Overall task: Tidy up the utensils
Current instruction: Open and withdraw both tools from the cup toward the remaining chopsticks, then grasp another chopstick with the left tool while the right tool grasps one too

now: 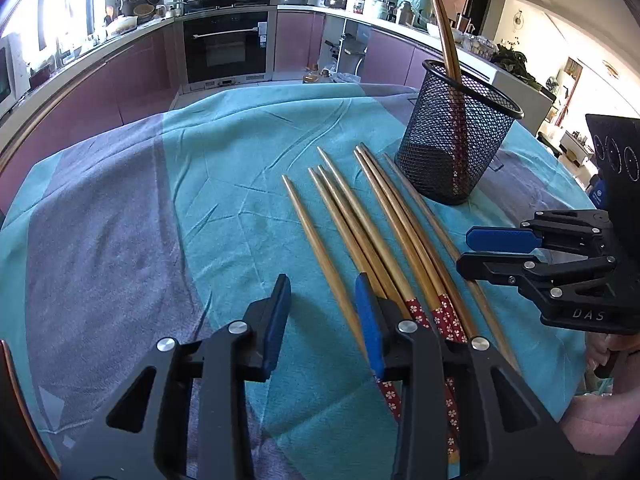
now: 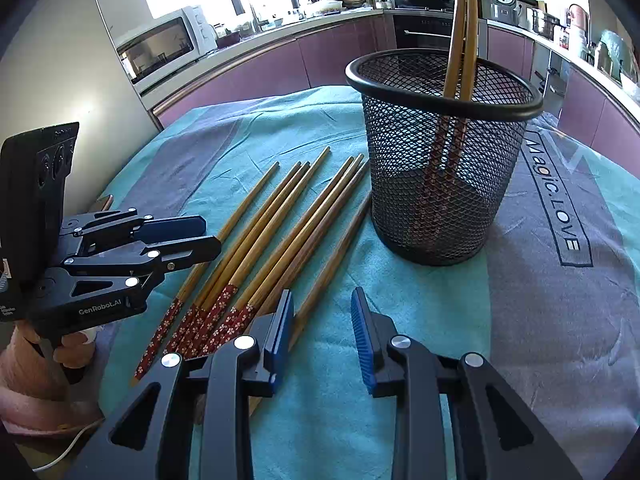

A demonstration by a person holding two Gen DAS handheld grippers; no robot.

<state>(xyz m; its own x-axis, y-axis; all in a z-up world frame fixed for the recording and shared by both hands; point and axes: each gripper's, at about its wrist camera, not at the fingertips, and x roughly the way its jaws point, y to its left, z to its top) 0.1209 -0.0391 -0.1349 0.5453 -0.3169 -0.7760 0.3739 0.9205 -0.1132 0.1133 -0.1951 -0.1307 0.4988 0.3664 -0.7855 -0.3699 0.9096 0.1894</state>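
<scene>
Several wooden chopsticks with red flowered handles lie side by side on the teal cloth, also in the right wrist view. A black mesh cup stands behind them with two chopsticks upright inside; the cup is also in the right wrist view. My left gripper is open and empty, low over the leftmost chopsticks. My right gripper is open and empty, just right of the rightmost chopstick; it also shows in the left wrist view.
A teal and grey cloth covers the table. Kitchen counters, an oven and a microwave stand beyond the table's far edge. The left gripper also shows at the left of the right wrist view.
</scene>
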